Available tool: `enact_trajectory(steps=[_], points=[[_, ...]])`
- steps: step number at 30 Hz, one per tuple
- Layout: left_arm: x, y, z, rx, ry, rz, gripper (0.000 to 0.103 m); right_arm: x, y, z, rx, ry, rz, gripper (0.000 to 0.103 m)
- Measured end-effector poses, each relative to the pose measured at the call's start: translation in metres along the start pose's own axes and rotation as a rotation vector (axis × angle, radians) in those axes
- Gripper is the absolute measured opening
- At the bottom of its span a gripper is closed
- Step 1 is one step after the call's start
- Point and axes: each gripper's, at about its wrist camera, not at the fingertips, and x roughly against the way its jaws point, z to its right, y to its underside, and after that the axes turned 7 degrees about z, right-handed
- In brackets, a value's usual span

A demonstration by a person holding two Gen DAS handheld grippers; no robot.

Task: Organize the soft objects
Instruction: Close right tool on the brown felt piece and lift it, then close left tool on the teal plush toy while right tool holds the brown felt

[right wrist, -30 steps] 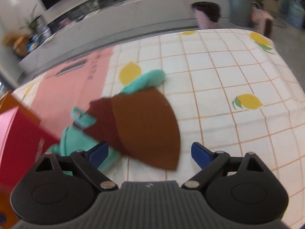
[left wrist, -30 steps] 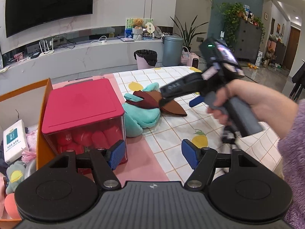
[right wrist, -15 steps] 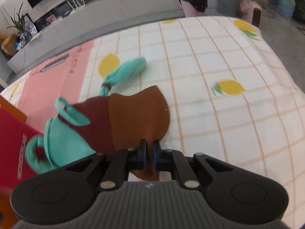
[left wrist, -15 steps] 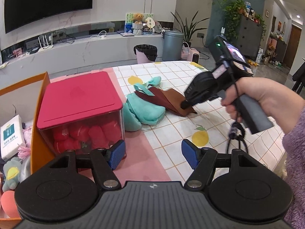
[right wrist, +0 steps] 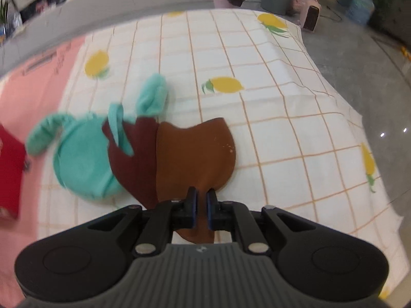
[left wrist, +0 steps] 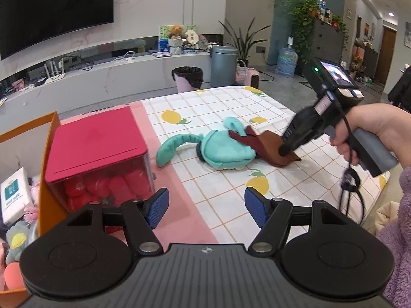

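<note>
A teal plush toy (left wrist: pixel 223 148) with brown felt wings (left wrist: pixel 272 146) lies on the lemon-print tablecloth (left wrist: pixel 218 107). My right gripper (right wrist: pixel 201 206) is shut on the near edge of the light brown wing (right wrist: pixel 195 154); the teal body (right wrist: pixel 82 164) trails to its left. It also shows in the left wrist view (left wrist: pixel 285 150), at the wing's right end. My left gripper (left wrist: pixel 206 206) is open and empty, low over the pink part of the cloth, nearer than the toy.
A clear box with a red lid (left wrist: pixel 95 141) holding red soft items stands at the left. An orange bin (left wrist: pixel 46 159) with other plush toys and a tissue pack (left wrist: pixel 15 195) is further left. The table's right edge (right wrist: pixel 346 118) drops to the floor.
My right gripper closed on the brown wing and pulled the toy right, away from the red-lidded box. The teal tail now stretches out. My left gripper stayed open.
</note>
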Motion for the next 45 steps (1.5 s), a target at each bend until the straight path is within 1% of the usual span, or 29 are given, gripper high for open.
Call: enact_trajectory(steps=[2, 3, 4, 5, 7, 8, 9, 10, 12, 15, 17, 20, 24, 28, 32, 38, 41, 43, 45], points=[[-0.002, 0.0, 0.002, -0.006, 0.006, 0.001, 0.08, -0.004, -0.001, -0.002, -0.003, -0.019, -0.002, 0.022], [-0.003, -0.001, 0.003, -0.012, 0.017, 0.003, 0.08, -0.009, -0.001, -0.001, -0.01, -0.03, -0.014, 0.023], [-0.006, -0.001, 0.004, -0.018, 0.034, 0.0, 0.08, -0.009, -0.001, -0.001, -0.016, -0.038, 0.005, 0.023], [-0.008, 0.0, 0.006, -0.018, 0.061, -0.011, 0.08, -0.011, -0.003, -0.001, -0.027, -0.045, 0.004, 0.018], [-0.017, 0.0, 0.009, -0.004, 0.126, -0.038, 0.08, -0.01, -0.006, 0.007, -0.082, -0.073, 0.016, 0.005], [-0.021, 0.001, 0.011, -0.002, 0.144, -0.043, 0.08, -0.008, -0.007, 0.014, -0.137, -0.1, 0.028, 0.004], [-0.025, 0.001, 0.015, -0.004, 0.15, -0.044, 0.08, -0.004, -0.009, 0.022, -0.199, -0.13, 0.058, 0.004], [-0.028, 0.002, 0.02, -0.009, 0.147, -0.042, 0.08, 0.001, -0.01, 0.029, -0.256, -0.168, 0.087, 0.004], [-0.037, 0.002, 0.029, -0.032, 0.126, -0.025, 0.08, 0.015, -0.013, 0.038, -0.327, -0.27, 0.144, 0.004], [-0.049, 0.003, 0.04, -0.058, 0.085, 0.005, 0.08, 0.035, -0.019, 0.04, -0.375, -0.411, 0.229, 0.004], [-0.058, 0.003, 0.043, -0.054, 0.076, 0.006, 0.08, 0.046, -0.023, 0.04, -0.392, -0.487, 0.268, 0.004], [-0.073, 0.001, 0.045, -0.029, 0.053, -0.002, 0.08, 0.064, -0.031, 0.04, -0.41, -0.582, 0.333, 0.004], [-0.085, -0.001, 0.049, -0.017, 0.042, 0.007, 0.08, 0.085, -0.038, 0.036, -0.408, -0.663, 0.396, 0.004], [-0.101, -0.004, 0.054, -0.037, 0.02, 0.017, 0.08, 0.097, -0.044, 0.032, -0.387, -0.68, 0.42, 0.004], [-0.118, -0.01, 0.059, -0.025, 0.016, 0.029, 0.08, 0.098, -0.044, 0.032, -0.377, -0.642, 0.416, 0.004], [-0.137, -0.021, 0.063, -0.019, 0.02, 0.103, 0.079, 0.093, -0.041, 0.047, -0.412, -0.622, 0.427, 0.004], [-0.149, -0.025, 0.063, -0.02, 0.0, 0.113, 0.073, 0.088, -0.044, 0.054, -0.43, -0.637, 0.436, 0.004], [-0.158, -0.028, 0.063, -0.021, -0.003, 0.106, 0.065, 0.087, -0.044, 0.057, -0.433, -0.615, 0.441, 0.004], [-0.166, -0.029, 0.064, -0.018, -0.013, 0.109, 0.053, 0.085, -0.044, 0.06, -0.436, -0.594, 0.44, 0.004]])
